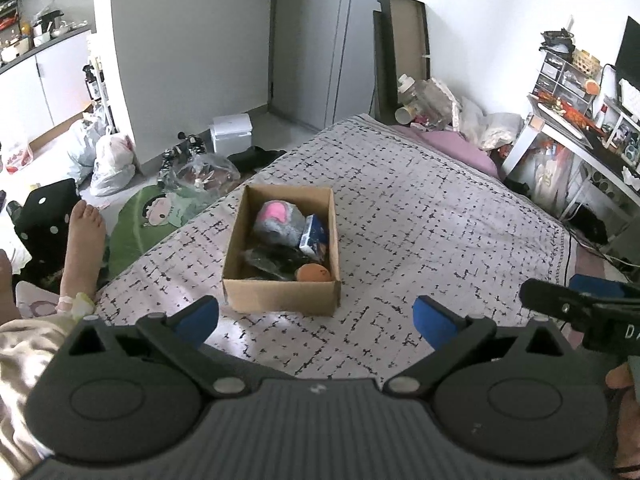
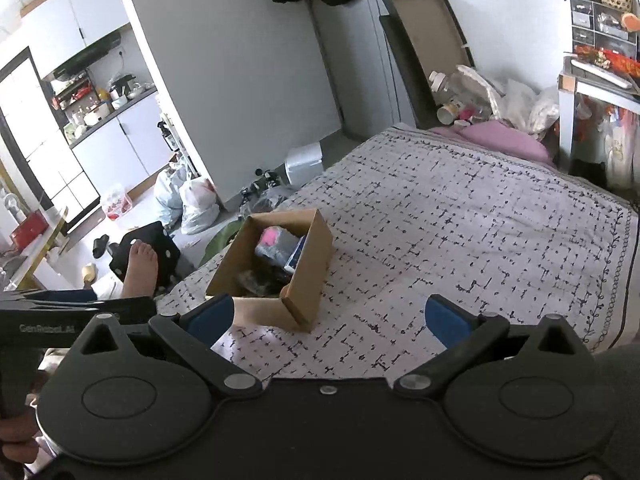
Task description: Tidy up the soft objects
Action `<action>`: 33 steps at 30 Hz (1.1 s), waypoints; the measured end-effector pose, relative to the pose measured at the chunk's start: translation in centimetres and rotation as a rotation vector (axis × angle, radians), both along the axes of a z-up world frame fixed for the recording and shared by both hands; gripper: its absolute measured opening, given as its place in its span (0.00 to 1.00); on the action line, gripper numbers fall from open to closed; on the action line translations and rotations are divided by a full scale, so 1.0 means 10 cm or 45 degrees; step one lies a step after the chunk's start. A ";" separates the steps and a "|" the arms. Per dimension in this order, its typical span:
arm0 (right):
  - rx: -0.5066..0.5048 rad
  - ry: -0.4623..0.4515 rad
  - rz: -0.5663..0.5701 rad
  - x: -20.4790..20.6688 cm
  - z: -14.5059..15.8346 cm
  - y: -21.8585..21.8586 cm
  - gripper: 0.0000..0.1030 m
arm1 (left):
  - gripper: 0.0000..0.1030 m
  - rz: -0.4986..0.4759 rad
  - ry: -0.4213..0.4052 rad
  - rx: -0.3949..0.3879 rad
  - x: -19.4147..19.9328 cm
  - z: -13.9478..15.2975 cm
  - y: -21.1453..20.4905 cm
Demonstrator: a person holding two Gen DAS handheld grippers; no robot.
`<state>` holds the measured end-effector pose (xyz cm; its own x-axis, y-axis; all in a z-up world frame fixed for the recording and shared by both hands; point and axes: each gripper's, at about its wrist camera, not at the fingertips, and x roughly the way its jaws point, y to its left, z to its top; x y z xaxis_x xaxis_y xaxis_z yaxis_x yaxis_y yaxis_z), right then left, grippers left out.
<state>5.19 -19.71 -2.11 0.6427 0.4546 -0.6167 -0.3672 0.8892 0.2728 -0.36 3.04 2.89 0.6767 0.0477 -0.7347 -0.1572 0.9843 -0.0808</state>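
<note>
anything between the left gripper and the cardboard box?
Nothing: only bare patterned bedspread lies between the open left gripper and the cardboard box, as the left wrist view shows.

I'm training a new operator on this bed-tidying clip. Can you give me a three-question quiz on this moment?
1. True or false: both grippers are open and hold nothing.
2. Where does the orange ball lie? A) on the bedspread B) in the cardboard box C) on the floor
3. Name the colour of the patch on the grey plush toy.

Key: 1 true, left gripper and right gripper alike; 2 B; 3 pink.
</note>
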 end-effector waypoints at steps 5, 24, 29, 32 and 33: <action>0.005 -0.001 0.005 0.00 -0.01 -0.02 1.00 | 1.00 0.003 0.010 0.002 -0.02 -0.05 0.03; 0.005 -0.013 -0.002 -0.02 -0.01 -0.01 1.00 | 1.00 0.000 0.010 -0.003 -0.07 -0.06 -0.04; -0.012 -0.022 0.001 -0.03 -0.01 0.01 1.00 | 1.00 -0.007 0.005 0.003 -0.08 -0.07 -0.06; -0.011 -0.022 -0.006 -0.02 -0.02 0.01 1.00 | 1.00 -0.001 0.003 0.005 -0.07 -0.07 -0.06; -0.010 -0.021 -0.007 -0.02 -0.02 0.01 1.00 | 1.00 0.003 0.002 0.002 -0.07 -0.08 -0.05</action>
<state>4.97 -19.65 -2.28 0.6555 0.4461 -0.6094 -0.3669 0.8934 0.2594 -1.07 2.56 2.14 0.6757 0.0504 -0.7355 -0.1592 0.9841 -0.0788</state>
